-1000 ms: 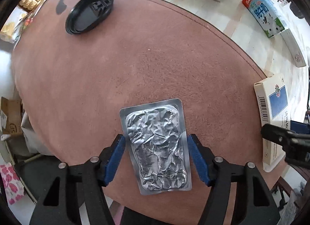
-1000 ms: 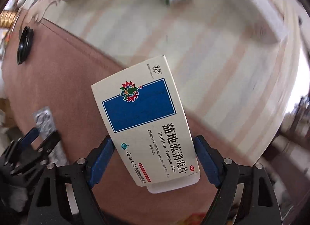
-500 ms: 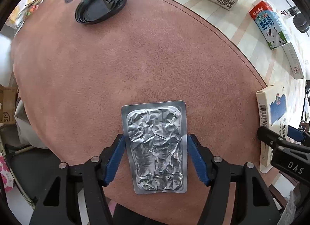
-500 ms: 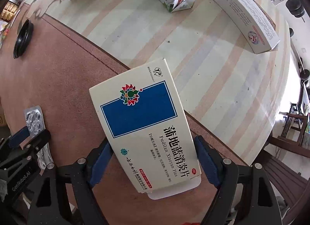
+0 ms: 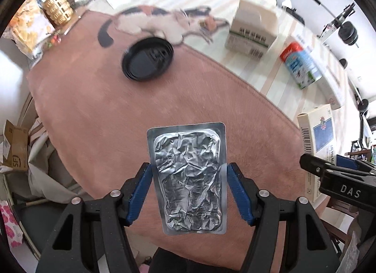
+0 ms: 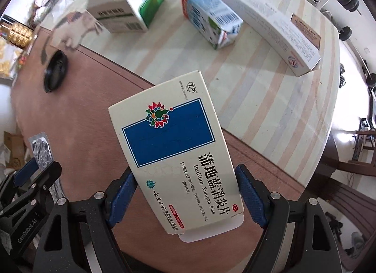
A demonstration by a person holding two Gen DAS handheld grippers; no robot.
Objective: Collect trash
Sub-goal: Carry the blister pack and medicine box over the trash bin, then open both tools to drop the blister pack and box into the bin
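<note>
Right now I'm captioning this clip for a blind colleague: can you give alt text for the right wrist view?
The right gripper holds a white medicine box with a blue panel between its blue jaws, above a brown table mat. Beyond lie a milk carton, two more boxes and a black lid.

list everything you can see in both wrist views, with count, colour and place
foil blister pack: 1, silver, between the left gripper's pads
medicine box: 1, cream with blue panel, between the right gripper's pads
lid: 1, black, on the pink mat, far side
mat: 1, pink-brown, covers the near table
green-and-white box: 1, on the striped tabletop, far left
milk carton: 1, blue, white and red, lying on the tabletop
long box: 1, white, right of the carton
gold bottle: 1, far left edge
left gripper: 1, black with blue pads, shut on the blister pack
right gripper: 1, black with blue pads, shut on the medicine box
</note>
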